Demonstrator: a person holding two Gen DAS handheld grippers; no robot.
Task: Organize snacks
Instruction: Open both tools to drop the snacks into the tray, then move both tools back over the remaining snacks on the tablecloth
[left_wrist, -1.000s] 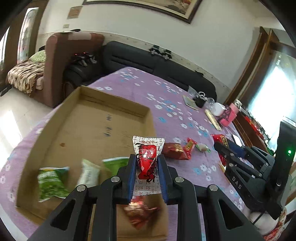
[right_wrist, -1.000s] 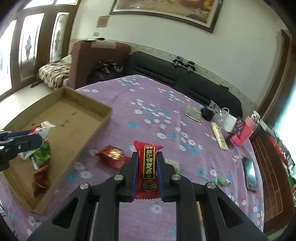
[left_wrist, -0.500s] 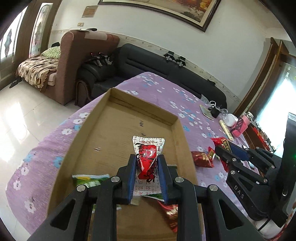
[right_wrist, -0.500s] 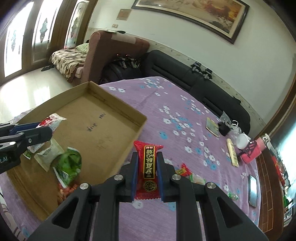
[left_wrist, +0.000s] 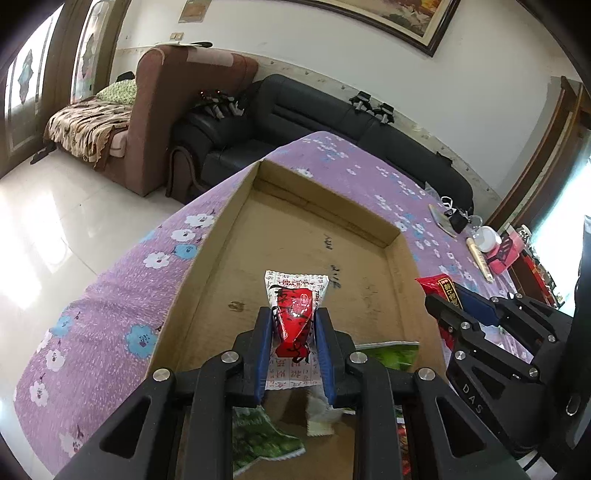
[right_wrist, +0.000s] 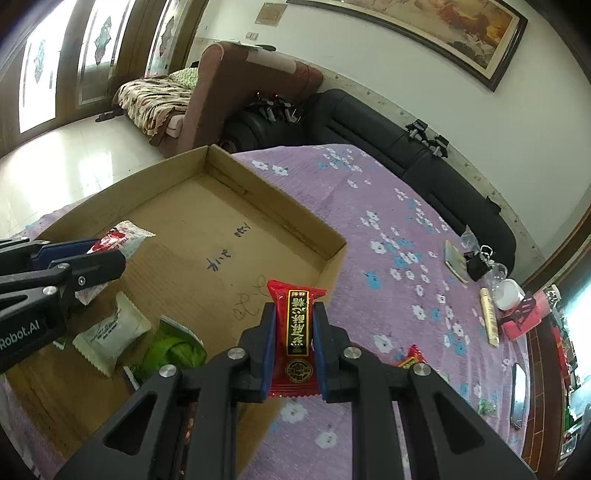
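My left gripper (left_wrist: 294, 315) is shut on a white-and-red snack packet (left_wrist: 295, 314), held over the inside of the shallow cardboard box (left_wrist: 207, 258). My right gripper (right_wrist: 294, 312) is shut on a red snack bar with a black label (right_wrist: 295, 325), hanging above the box's near right wall (right_wrist: 332, 266). In the right wrist view the left gripper (right_wrist: 110, 258) shows at the left with its packet (right_wrist: 123, 236). Inside the box lie a white packet (right_wrist: 110, 334) and a green packet (right_wrist: 170, 349). In the left wrist view the right gripper (left_wrist: 439, 299) stands at the right.
The box rests on a table under a purple flowered cloth (right_wrist: 388, 221). More red snacks (right_wrist: 412, 356) lie loose on the cloth near the right gripper. A phone (right_wrist: 519, 391), a white cup (right_wrist: 509, 293) and a pink item (right_wrist: 524, 319) crowd the far right. Sofas stand behind the table.
Both grippers have moved left over the box and a little lower, each keeping its snack. The loose snacks on the cloth have slid off to the right of both views.
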